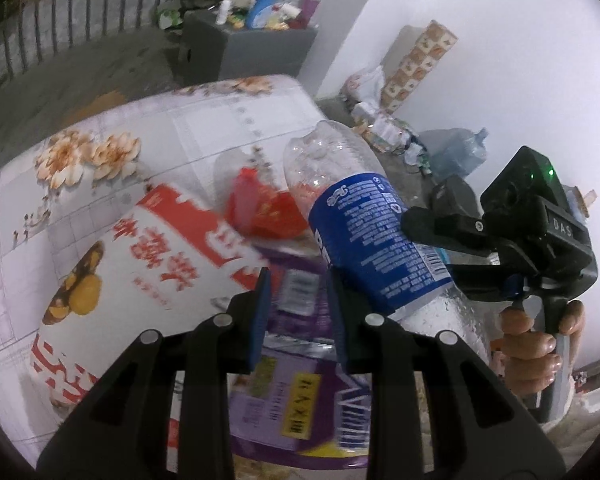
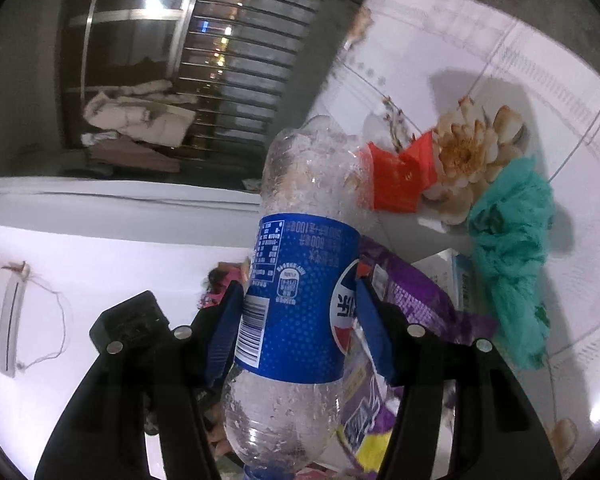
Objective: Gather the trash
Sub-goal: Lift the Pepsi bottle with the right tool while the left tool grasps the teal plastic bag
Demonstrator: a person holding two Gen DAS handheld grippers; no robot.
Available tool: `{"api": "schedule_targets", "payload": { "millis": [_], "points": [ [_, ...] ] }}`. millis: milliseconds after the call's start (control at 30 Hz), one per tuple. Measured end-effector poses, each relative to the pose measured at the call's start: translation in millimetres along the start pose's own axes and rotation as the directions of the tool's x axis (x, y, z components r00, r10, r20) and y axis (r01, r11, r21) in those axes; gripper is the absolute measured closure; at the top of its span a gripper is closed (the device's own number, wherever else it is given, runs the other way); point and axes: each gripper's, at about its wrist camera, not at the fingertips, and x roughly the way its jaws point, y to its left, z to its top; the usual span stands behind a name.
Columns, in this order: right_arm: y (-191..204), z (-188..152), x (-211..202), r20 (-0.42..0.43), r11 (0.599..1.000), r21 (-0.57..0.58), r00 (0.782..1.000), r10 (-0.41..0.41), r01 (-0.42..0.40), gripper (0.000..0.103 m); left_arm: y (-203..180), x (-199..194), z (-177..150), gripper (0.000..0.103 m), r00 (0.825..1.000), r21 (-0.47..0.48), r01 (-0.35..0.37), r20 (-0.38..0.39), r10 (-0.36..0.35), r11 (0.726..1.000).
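My right fingers (image 2: 300, 320) pinched the clear, blue-labelled plastic bottle (image 2: 300, 264); it could slip. My left fingers (image 1: 298, 320) stood spread, empty.

Floral tablecloth (image 1: 204, 128), metal railing (image 1: 60, 24), white wall (image 1: 500, 60) (brightly lit), grey bin (image 1: 236, 48)

The bottle's (image 2: 300, 280) cap end is cut off below; the snack-bag (image 1: 140, 280) print blurs.

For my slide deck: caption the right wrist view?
Right gripper clamps an empty blue-labelled bottle above a littered floral tablecloth.
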Motion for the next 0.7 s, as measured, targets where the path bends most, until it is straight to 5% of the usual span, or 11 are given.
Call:
{"api": "schedule_targets", "payload": {
  "millis": [400,700],
  "points": [
    [-30,-12,-132,0.172,0.996,-0.078,0.985,-0.032,0.046,0.047,-114,43,12,0.079,0.994,0.177,0.108,-0.053,-0.100,0.978],
    [-87,-15,-146,0.154,0.982,-0.022,0.971,-0.183,0.188,0.047,-144,120,-13,0.078,0.965,0.195,0.141,-0.246,-0.091,0.971]
  ]
}}
